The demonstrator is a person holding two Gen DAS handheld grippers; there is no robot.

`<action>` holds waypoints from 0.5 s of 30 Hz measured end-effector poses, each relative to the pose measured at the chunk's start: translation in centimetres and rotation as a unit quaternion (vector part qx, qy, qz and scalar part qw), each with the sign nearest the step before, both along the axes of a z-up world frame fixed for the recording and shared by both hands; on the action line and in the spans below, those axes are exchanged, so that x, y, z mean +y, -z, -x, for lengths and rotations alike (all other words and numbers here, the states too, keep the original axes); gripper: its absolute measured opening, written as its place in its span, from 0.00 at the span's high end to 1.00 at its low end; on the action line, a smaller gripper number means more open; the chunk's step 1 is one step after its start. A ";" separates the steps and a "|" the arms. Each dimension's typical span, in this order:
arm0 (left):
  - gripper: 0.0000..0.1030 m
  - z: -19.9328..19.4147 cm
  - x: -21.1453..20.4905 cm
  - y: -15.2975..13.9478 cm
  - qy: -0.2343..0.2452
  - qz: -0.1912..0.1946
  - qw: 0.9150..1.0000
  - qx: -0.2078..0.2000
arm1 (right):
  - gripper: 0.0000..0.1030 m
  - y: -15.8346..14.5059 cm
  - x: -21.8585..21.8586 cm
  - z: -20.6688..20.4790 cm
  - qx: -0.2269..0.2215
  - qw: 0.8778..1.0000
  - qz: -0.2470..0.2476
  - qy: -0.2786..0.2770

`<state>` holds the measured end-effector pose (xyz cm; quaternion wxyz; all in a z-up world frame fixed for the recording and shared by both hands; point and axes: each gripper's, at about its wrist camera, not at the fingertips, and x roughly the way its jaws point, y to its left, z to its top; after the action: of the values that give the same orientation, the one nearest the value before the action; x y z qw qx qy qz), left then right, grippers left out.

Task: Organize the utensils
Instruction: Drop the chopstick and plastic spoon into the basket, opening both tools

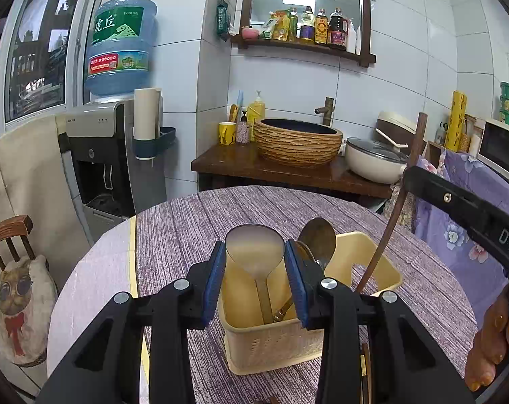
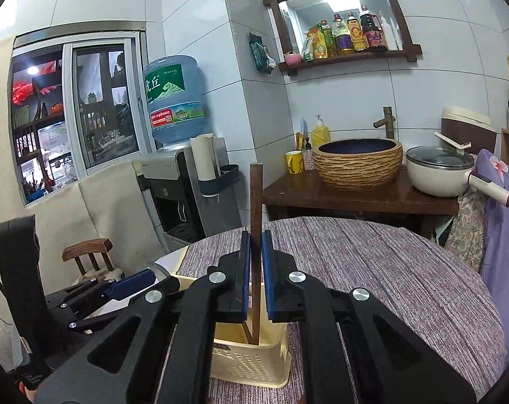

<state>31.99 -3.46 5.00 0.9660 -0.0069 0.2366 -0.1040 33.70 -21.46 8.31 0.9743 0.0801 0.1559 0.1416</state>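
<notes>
A cream plastic utensil basket (image 1: pixel 271 346) (image 2: pixel 251 360) stands on the purple-clothed round table (image 1: pixel 193 222). My left gripper (image 1: pixel 254 252) is shut on the bowl of a metal ladle (image 1: pixel 254 245), pads against its two edges, with the handle reaching down into the basket. A wooden spoon (image 1: pixel 316 235) stands in the basket beside it. My right gripper (image 2: pixel 256 235) is shut on a long dark wooden handle (image 2: pixel 256 195) whose lower end is inside the basket. The left wrist view shows that handle (image 1: pixel 394 215) slanting in from the right gripper (image 1: pixel 407 175). The left gripper (image 2: pixel 133 282) shows at lower left in the right wrist view.
A person's hand (image 1: pixel 497 336) holds the right gripper at the right edge. Behind the table stand a wooden counter with a woven basin (image 1: pixel 298 144) and a white pot (image 1: pixel 375 161), and a water dispenser (image 1: pixel 99 155). A wooden chair (image 1: pixel 8 235) is at the left.
</notes>
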 end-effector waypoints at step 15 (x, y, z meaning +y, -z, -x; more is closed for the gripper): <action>0.35 1.8 0.5 -0.4 -0.007 0.010 1.000 -0.020 | 0.58 0.3 -1.0 1.4 -0.002 1.000 0.004 0.014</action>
<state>30.16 -2.94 5.38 0.9710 -0.0165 0.2166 -0.0999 32.28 -22.48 7.97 0.9768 0.0781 0.1532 0.1280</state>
